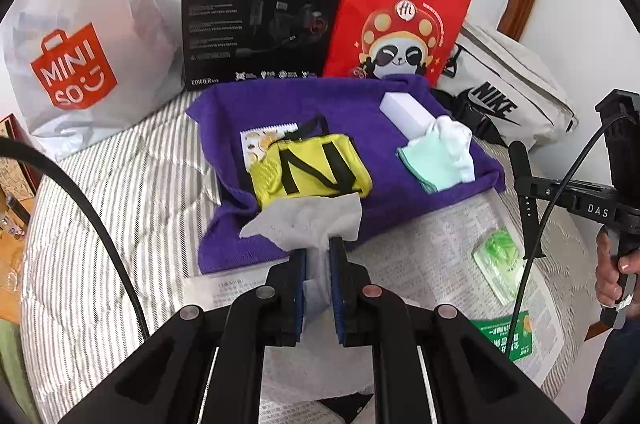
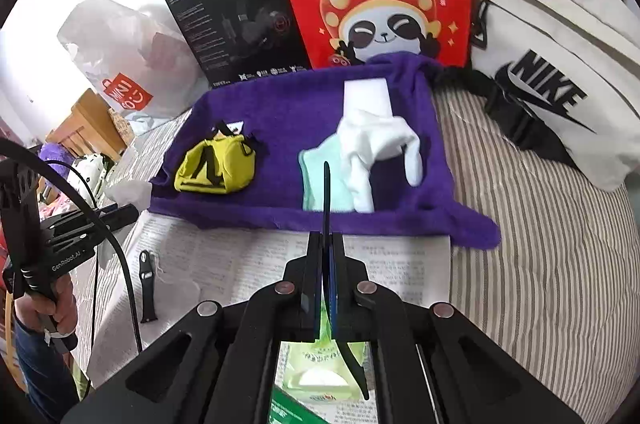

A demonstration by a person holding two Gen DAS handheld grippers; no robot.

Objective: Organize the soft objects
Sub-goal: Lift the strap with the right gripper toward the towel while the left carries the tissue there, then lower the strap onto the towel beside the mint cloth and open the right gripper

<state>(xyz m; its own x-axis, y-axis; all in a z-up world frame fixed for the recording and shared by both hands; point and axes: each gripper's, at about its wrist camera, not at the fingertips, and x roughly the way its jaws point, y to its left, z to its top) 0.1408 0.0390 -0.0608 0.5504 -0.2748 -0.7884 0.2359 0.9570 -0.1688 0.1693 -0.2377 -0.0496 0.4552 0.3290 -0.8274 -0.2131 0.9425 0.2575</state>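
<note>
Your left gripper (image 1: 318,248) is clamped on a crumpled white tissue (image 1: 308,220), held over the near edge of a purple towel (image 1: 320,104) spread on the striped bed (image 1: 120,184). Your right gripper (image 2: 327,236) is pinched tight on a thin dark strap (image 2: 327,192) — it stands up between the pads. On the towel lie a yellow pouch (image 1: 312,172) at the left, and a white sock (image 1: 448,140) over a mint cloth (image 1: 424,168) at the right, with a white block (image 1: 404,112) behind them. Printed paper (image 1: 432,256) lies in front of the towel. Against the wall stand a white shopping bag (image 1: 80,36), a black box (image 1: 260,8) and a red paper bag (image 1: 400,4) — a white Nike bag (image 1: 508,92) lies at the right.
</note>
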